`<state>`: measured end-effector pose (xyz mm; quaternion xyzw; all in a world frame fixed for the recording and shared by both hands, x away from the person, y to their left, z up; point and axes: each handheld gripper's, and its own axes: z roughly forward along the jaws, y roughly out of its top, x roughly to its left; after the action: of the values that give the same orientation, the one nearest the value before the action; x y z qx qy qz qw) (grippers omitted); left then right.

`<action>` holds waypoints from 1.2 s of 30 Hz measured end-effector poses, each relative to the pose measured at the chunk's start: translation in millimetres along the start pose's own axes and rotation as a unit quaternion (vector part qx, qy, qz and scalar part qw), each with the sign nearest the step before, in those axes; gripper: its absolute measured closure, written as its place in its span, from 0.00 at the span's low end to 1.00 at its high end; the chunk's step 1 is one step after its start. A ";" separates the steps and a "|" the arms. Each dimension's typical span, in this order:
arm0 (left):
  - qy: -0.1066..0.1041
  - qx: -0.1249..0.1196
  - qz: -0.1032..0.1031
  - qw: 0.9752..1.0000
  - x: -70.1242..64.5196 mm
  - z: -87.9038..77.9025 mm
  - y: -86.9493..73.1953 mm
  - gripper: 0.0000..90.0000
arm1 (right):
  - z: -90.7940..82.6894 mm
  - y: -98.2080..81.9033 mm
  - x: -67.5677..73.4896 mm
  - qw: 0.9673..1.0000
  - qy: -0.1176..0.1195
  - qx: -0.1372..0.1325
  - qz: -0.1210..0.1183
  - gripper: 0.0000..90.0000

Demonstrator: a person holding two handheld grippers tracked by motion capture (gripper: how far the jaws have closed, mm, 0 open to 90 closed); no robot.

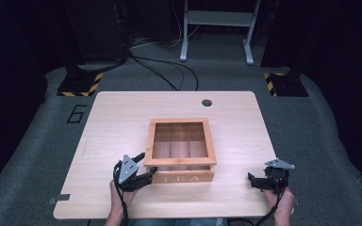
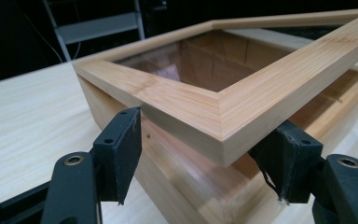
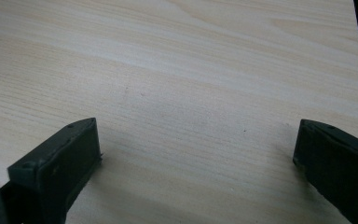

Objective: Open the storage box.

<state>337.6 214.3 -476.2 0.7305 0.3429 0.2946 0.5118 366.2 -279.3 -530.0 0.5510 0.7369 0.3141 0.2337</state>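
Observation:
A wooden tea box [image 1: 181, 178] marked TEA stands in the middle of the table. Its glass-paned lid [image 1: 179, 161] is lifted a little at the front, so a gap shows under the lid [image 2: 191, 107] above the box wall [image 2: 168, 163]. My left gripper [image 1: 147, 165] is open at the box's front left corner. In the left gripper view the lid's corner lies between the jaws of the left gripper [image 2: 200, 158], with one pad [image 2: 286, 161] tucked under the lid's edge. Off to the right of the box, my right gripper [image 1: 251, 181] stands open over bare table; nothing lies between its jaws [image 3: 196, 154].
The light wooden table [image 1: 118, 117] has a round cable hole [image 1: 207, 102] near its far edge. Beyond it, on the grey floor, are cables [image 1: 169, 70], a white metal stand [image 1: 217, 19] and two hazard-taped bases [image 1: 80, 84].

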 end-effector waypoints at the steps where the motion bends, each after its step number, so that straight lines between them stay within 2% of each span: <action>1: 0.000 0.000 0.000 1.000 0.0 0.0 0.0 0.38 | 0.0 0.0 0.0 1.000 0.000 0.000 0.000 0.00; 2: 0.011 -0.003 0.006 1.000 0.4 -0.2 2.8 0.42 | -0.1 -0.1 -0.3 1.000 -0.001 0.000 -0.003 0.00; 9: 0.021 -0.015 0.008 1.000 4.5 2.6 8.4 0.46 | -0.1 -0.1 -0.3 1.000 0.000 0.001 -0.003 0.00; 13: 0.026 -0.022 0.001 0.999 6.6 5.7 11.3 0.48 | -0.2 -0.2 -0.5 1.000 -0.001 0.001 -0.004 0.00; 17: 0.037 -0.028 0.005 0.999 6.1 7.3 11.8 0.51 | -0.1 -0.1 -0.2 1.000 -0.001 0.000 -0.003 0.00; 18: 0.046 -0.034 0.004 0.998 6.7 7.2 11.8 0.54 | -0.2 -0.2 -0.4 1.000 0.000 0.001 -0.004 0.00; 25: 0.052 -0.037 0.006 0.998 7.3 7.1 13.7 0.60 | 0.0 0.0 0.0 1.000 0.000 0.000 0.000 0.00; 29: 0.056 -0.035 -0.005 0.998 9.1 6.8 18.5 0.62 | 0.0 0.0 0.0 1.000 0.000 0.000 0.000 0.00; 30: 0.062 -0.035 -0.008 0.997 10.0 6.5 19.4 0.66 | 0.0 0.0 0.0 1.000 0.000 0.000 0.000 0.00; 32: 0.046 -0.032 -0.027 0.998 14.8 5.9 21.9 0.69 | 0.0 0.0 -0.1 1.000 0.000 0.000 0.000 0.00; 36: 0.043 -0.030 -0.031 0.998 19.2 6.4 31.1 0.68 | 0.2 -0.2 -0.3 1.000 0.001 -0.002 -0.001 0.00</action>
<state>360.1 218.7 -447.0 0.6904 0.3781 0.3197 0.5274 366.3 -279.6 -530.3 0.5493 0.7370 0.3159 0.2351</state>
